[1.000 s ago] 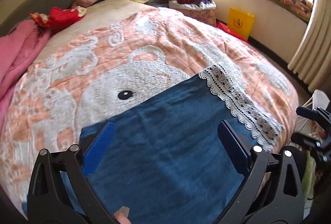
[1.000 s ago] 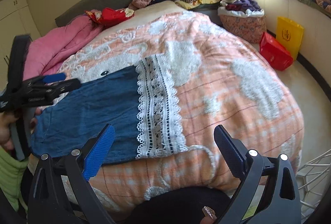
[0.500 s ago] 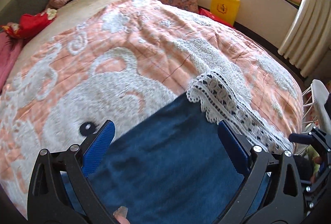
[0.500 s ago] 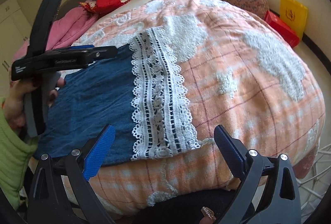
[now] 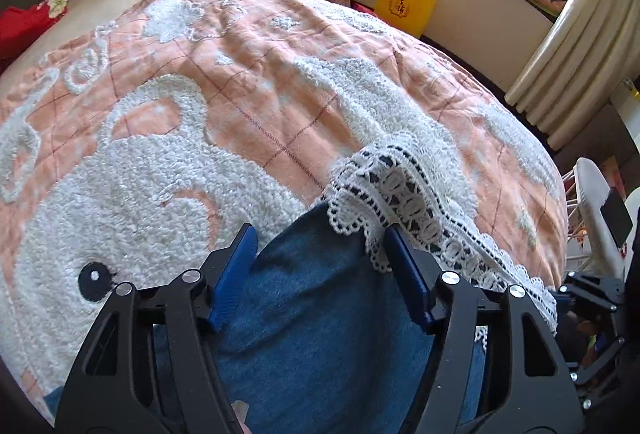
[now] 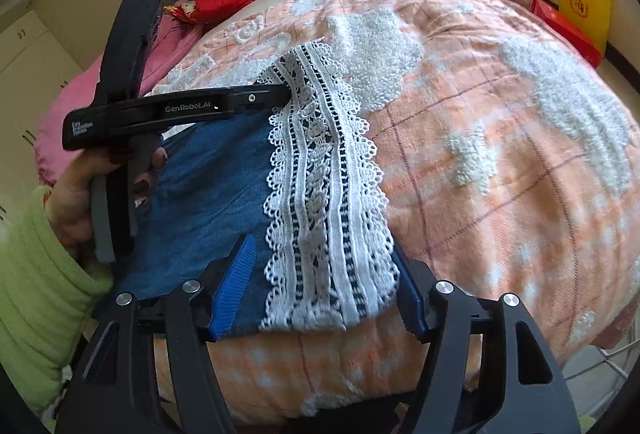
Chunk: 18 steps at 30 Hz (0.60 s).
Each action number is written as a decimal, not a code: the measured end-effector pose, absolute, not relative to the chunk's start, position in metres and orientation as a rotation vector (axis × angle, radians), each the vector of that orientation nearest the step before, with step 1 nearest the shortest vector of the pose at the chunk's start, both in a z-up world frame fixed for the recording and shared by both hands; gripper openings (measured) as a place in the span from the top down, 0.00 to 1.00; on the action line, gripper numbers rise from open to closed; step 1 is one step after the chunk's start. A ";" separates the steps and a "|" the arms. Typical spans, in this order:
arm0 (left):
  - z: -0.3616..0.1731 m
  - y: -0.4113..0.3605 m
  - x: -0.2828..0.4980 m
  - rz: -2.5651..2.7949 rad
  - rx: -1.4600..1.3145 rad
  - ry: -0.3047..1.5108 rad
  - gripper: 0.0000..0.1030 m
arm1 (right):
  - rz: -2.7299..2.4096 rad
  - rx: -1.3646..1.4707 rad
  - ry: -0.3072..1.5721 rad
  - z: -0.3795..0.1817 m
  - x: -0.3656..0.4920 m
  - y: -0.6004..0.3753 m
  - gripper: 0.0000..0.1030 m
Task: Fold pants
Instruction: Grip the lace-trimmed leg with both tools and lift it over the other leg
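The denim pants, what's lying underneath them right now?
The pants lie on the peach quilt with its white fleecy pattern, which shows all round them. Whatever part of the quilt sits directly beneath the denim and lace hem is covered, so anything else under there cannot be seen.

L tool (image 5: 320, 266) reaches fwd, low, jaws partly apart, blue pads (image 5: 234, 270) w/ a gap between them. From the R wrist view it lies roughly level, pointing right; L hand (image 6: 80, 193) wraps its grip, green sleeve at the wrist. R tool (image 6: 324, 286) also points fwd, jaws partly apart, not closed.
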<state>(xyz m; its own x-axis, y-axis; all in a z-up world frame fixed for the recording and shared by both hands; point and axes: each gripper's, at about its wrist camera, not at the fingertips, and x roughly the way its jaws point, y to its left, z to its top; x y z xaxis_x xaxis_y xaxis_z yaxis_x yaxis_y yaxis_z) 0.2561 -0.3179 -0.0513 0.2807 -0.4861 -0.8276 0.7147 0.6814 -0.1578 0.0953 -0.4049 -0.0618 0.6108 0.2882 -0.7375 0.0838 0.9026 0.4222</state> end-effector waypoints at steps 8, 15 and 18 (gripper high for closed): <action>-0.052 -0.322 0.253 -0.813 0.268 0.998 0.47 | 0.166 0.514 0.908 -0.064 0.098 -0.411 0.57; -0.052 -0.323 0.248 -0.839 0.258 1.004 0.78 | 0.230 0.573 0.896 -0.066 0.106 -0.413 0.72; -0.050 -0.323 0.244 -0.839 0.267 0.990 0.84 | 0.258 0.568 0.885 -0.062 0.107 -0.409 0.74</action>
